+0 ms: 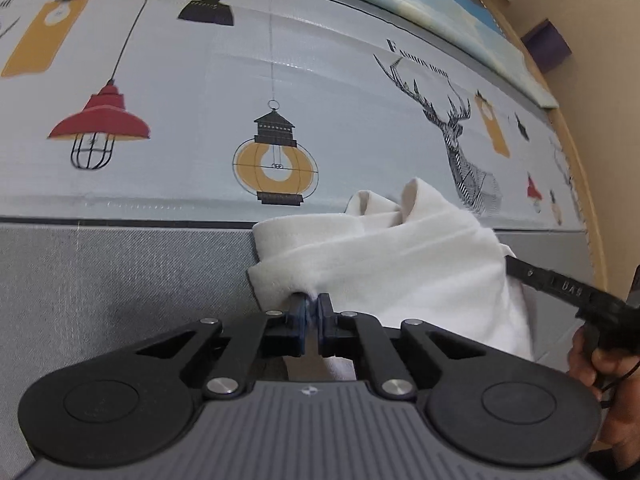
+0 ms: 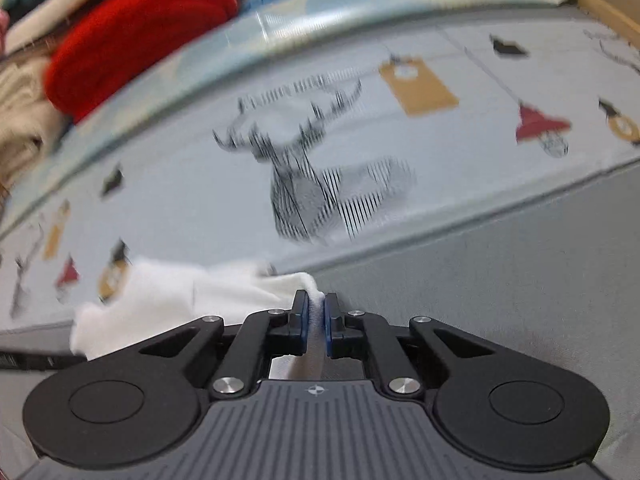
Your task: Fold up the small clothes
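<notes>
A small white garment (image 1: 384, 256) is bunched between both grippers, above the grey cloth surface (image 1: 120, 272). My left gripper (image 1: 313, 306) is shut on one edge of the garment. My right gripper (image 2: 317, 304) is shut on another edge; the garment (image 2: 172, 300) trails off to its left. The right gripper's black body (image 1: 568, 284) and the hand holding it show at the right of the left wrist view. The right wrist view is motion-blurred.
A pale mat printed with lamps and a deer (image 1: 280, 92) covers the surface beyond the garment. A pile of clothes with a red garment (image 2: 136, 32) lies at the far left of the right wrist view. A wooden edge (image 1: 580, 168) borders the mat.
</notes>
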Motion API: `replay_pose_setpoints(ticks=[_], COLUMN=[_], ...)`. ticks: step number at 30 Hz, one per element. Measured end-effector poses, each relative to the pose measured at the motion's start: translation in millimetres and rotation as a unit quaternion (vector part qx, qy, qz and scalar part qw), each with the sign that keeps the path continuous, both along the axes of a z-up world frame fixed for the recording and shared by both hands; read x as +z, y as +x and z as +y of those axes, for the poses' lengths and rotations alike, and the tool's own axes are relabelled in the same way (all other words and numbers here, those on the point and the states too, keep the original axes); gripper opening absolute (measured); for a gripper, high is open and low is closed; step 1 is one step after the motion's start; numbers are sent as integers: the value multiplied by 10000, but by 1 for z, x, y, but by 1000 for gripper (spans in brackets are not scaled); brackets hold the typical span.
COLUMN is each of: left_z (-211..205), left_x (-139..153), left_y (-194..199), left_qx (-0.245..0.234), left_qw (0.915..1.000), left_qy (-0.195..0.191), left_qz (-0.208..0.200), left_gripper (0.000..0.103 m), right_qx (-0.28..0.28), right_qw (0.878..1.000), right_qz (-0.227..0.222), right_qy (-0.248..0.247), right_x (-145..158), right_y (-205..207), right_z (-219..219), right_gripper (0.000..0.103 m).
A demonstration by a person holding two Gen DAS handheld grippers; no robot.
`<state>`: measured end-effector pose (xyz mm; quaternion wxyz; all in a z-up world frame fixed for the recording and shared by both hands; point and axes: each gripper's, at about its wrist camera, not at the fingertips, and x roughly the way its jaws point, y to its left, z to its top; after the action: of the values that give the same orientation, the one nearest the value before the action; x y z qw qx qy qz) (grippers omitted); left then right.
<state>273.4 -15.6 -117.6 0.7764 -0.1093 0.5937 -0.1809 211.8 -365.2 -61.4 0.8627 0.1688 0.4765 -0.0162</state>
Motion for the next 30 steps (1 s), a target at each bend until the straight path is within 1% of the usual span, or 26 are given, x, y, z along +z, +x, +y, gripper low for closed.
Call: replay_pose_setpoints(ticks=[2, 3, 4, 5, 6, 7, 9, 10, 11, 12, 13, 14, 15, 16, 17, 18, 20, 22, 23, 24, 25, 26, 27, 28, 29, 30], left_z=[-6, -8, -9, -11, -12, -13, -17, -21, -26, -31, -39, -48, -55, -59, -61, -60, -51, -46, -46, -51, -56, -62, -67, -70, -71, -71], left_x=[7, 13, 22, 30, 39, 46, 55, 56, 53, 47, 36, 23, 14, 9, 11, 16, 24, 33, 35, 36, 32, 22, 8, -1, -4, -1], left_y=[-2, -4, -8, -12, -17, -22, -33, -39, -45, -51, -57, -67, -76, -86, -91, -91, -90, -94, -100, -108, -118, -127, -136, -142, -144, -143], left_qx=[-143, -190, -258, -324, -404, -514, -860, -1117, -1444, -1756, -2103, -2465, -2772, -3023, -3051, -2922, -2577, -2460, -2526, -2705, -2918, -3111, -3277, -3381, -3424, -3368], left_qw=[9993, 9985, 9971, 9953, 9935, 9925, 9913, 9887, 9847, 9806, 9755, 9678, 9582, 9481, 9459, 9501, 9619, 9663, 9655, 9613, 9551, 9485, 9411, 9363, 9348, 9371], left_qy=[297, 427, 555, 643, 663, 559, 36, -206, -363, -399, -275, 94, 488, 744, 797, 796, 640, 392, 184, -14, -33, 237, 609, 779, 824, 785], left_qz=[-167, -276, -457, -646, -836, -956, -1000, -974, -907, -776, -584, -502, -521, -647, -766, -750, -650, -641, -599, -532, -511, -550, -575, -536, -472, -475], left_gripper=[8, 9, 9, 10, 11, 11, 11, 11, 11, 11, 12, 12, 10, 10, 10, 10, 13, 14, 14, 16, 19, 19, 17, 14, 14, 14], right_qx=[-13, -58, -123, -138, -79, 48, 439, 736, 1055, 1382, 1726, 1960, 2101, 2147, 2130, 2026, 1619, 1552, 1625, 1746, 1910, 2060, 2252, 2370, 2402, 2378], right_qw=[10000, 10000, 9999, 9995, 9990, 9984, 9967, 9948, 9918, 9875, 9824, 9792, 9775, 9760, 9750, 9768, 9845, 9863, 9853, 9828, 9788, 9750, 9702, 9666, 9645, 9639], right_qz=[69, 36, -78, -239, -404, -538, -680, -697, -683, -644, -523, -310, 19, 344, 562, 635, 669, 556, 517, 538, 638, 750, 880, 978, 1093, 1189], right_qy=[39, 0, -69, -141, -188, -189, -43, 97, 252, 393, 477, 411, 177, -100, -295, -282, -36, 77, 137, 262, 372, 347, 166, -24, -116, -105], right_x=[-3, 0, 7, 15, 23, 31, 44, 47, 48, 46, 41, 33, 20, 6, -4, -8, -4, 5, 8, 9, 7, 3, -3, -7, -13, -17], right_y=[1, 0, -1, -3, -6, -9, -17, -21, -26, -31, -36, -39, -41, -43, -45, -47, -48, -54, -58, -62, -66, -69, -74, -76, -78, -79], right_z=[-1, -1, -3, -3, -2, -1, 2, 6, 10, 15, 20, 26, 31, 35, 34, 30, 14, 6, 4, 4, 5, 9, 14, 16, 16, 15], right_gripper=[14, 22, 27, 27, 30, 34, 37, 37, 37, 37, 37, 37, 37, 37, 47, 62, 62, 61, 61, 61, 61, 61, 62, 65, 65, 65])
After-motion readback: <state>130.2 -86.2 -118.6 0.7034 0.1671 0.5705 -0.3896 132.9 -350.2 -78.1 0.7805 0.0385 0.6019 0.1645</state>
